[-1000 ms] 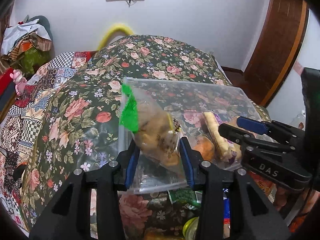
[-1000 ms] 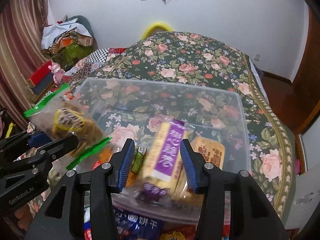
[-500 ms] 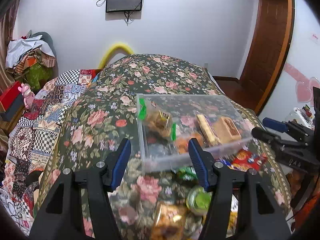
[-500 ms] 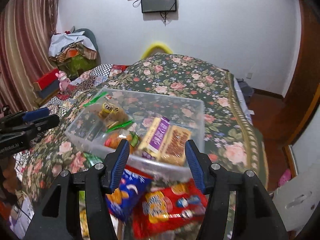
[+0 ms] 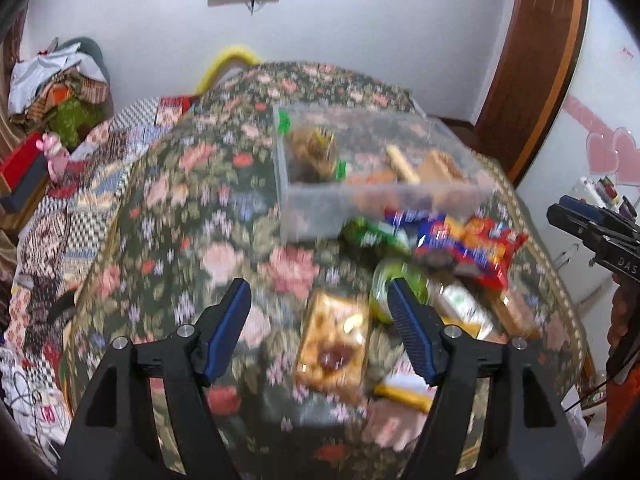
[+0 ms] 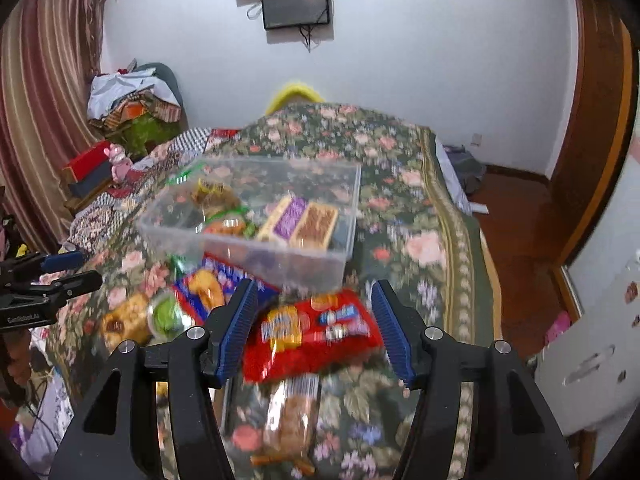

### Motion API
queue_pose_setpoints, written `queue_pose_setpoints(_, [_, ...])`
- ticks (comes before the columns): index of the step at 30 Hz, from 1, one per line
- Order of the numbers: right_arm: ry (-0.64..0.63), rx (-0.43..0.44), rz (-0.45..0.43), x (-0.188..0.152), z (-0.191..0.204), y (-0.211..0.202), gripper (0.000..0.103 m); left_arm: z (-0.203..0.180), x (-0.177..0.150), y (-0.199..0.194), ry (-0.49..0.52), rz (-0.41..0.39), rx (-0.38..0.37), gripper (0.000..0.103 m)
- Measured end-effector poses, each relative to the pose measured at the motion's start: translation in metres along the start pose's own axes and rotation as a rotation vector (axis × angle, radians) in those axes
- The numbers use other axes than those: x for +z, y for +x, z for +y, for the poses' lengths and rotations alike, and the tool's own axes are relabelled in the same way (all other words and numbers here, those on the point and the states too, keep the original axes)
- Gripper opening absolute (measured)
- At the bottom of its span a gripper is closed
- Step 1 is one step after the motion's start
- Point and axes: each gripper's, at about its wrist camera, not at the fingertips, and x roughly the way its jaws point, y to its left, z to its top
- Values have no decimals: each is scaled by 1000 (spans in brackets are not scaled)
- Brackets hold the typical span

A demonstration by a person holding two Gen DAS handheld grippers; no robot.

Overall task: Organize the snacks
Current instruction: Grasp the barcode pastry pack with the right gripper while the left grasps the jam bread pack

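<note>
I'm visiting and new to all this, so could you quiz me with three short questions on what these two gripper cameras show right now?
1. True or false: the left gripper is clamped on a snack.
2. Which lies between the right gripper's open fingers in its view: A) red snack bag, B) purple packet, C) green cup?
3. Fill in: the purple packet sits inside the clear plastic ____.

Key: 1 false, it is open and empty; 2 A; 3 bin.
</note>
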Motion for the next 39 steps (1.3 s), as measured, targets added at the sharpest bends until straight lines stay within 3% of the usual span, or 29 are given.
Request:
queue_pose_setpoints(13, [8, 26, 201, -63, 7, 43, 60, -1, -32, 36, -11, 117, -22, 71])
queue_pose_setpoints(19, [34, 46, 238, -74, 2, 57, 60, -2, -36, 58, -28, 151, -34, 70])
queue_pose_setpoints(22, [21, 42, 241, -76, 4, 61, 60, -5, -39, 62, -12, 132, -25, 70])
queue_pose_setpoints(25, [13, 41, 233, -75, 5, 64, 60, -8, -40, 64, 5, 119, -10, 60])
queue_pose_setpoints(29, [20, 49, 226, -73, 7, 63, 35, -9, -41, 62, -1, 115, -23, 45])
queue_pose_setpoints(30, [23, 51, 228, -72, 6, 63, 33, -8, -41, 61, -2, 117, -32, 45])
queue_pose_setpoints(39, [29, 81, 231, -78, 10, 47, 32, -5, -44, 41, -13, 95, -28, 45])
